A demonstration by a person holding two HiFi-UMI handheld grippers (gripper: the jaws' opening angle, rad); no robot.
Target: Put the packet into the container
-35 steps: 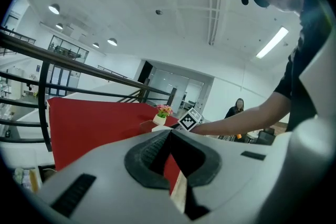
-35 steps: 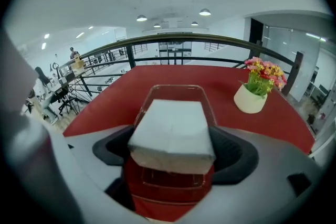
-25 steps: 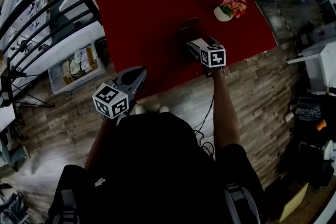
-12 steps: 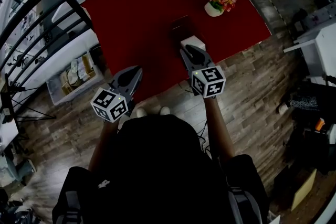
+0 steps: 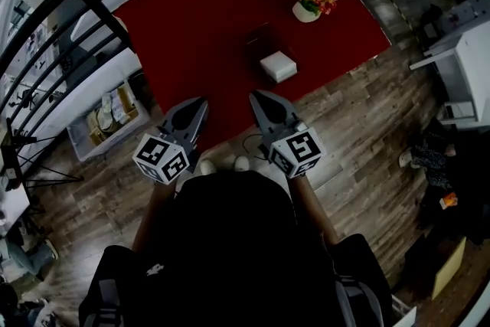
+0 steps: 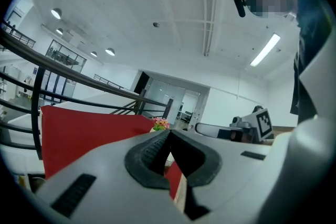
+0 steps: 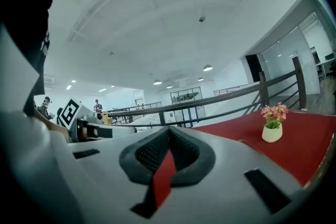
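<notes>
"White packet point(image 5: 278, 67), sitting on the red table point(image 5: 191, 19). Is it inside yet?"

"It looks so. It lies at the near end of the dark container point(image 5: 259, 38), square and flat, though the walls are too dark in the head view to say whether every edge is below the rim."

"And the grippers?"

"Both are back at the table's near edge, well apart from the container. The right gripper point(image 5: 256, 94) has just been closing its jaws; they now meet with nothing between them, only red tabletop showing through the gap behind the pads. The left gripper point(image 5: 200, 100) has its jaws together and carries nothing either."

"So what's left to do well?"

"I'd say it's a matter of finishing cleanly. Keep both grippers level and off the table so nothing gets knocked. The flower pot point(image 5: 306, 10) stands beyond the container, so it's no risk from here. If a corner of the packet turns out to ride on the rim, a soft push with the closed right tips from the near side should seat it; don't reopen and re-grab, which could lift it out."
</notes>
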